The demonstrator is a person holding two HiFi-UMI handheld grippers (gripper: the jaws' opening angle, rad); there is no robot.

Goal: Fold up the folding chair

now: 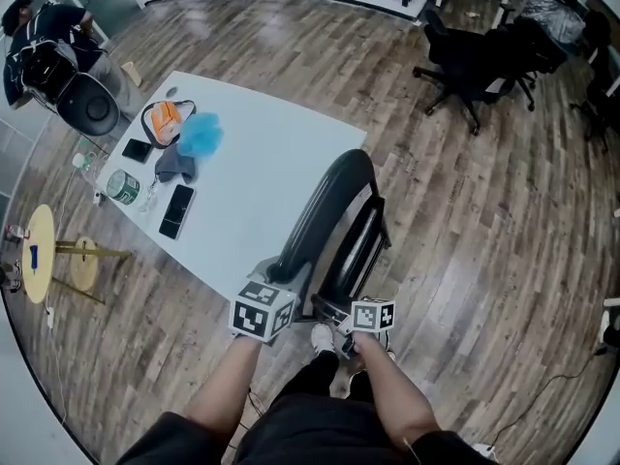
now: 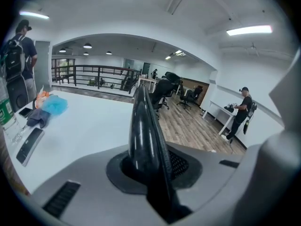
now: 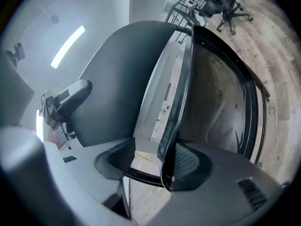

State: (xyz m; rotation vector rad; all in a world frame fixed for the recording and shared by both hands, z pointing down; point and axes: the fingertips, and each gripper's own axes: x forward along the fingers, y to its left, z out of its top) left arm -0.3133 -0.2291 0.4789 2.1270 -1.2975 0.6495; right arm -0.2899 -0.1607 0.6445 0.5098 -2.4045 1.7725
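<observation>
A black folding chair (image 1: 334,223) stands against the white table (image 1: 266,168), directly in front of me. My left gripper (image 1: 279,281) is shut on the chair's glossy black backrest edge (image 2: 143,131), which rises upright between its jaws in the left gripper view, where the gripper (image 2: 151,169) fills the foreground. My right gripper (image 1: 344,308) is at the chair's near right side. In the right gripper view the chair's black rim (image 3: 181,93) runs between that gripper's (image 3: 148,161) jaws. It lies against the right pad, while a gap shows on the left pad's side.
On the table lie two phones (image 1: 176,211), a blue puff (image 1: 201,136), an orange pouch (image 1: 165,119) and a can (image 1: 123,186). Black office chairs (image 1: 475,61) stand at the back right. One person (image 1: 39,46) is at the far left, another (image 2: 242,112) by a desk.
</observation>
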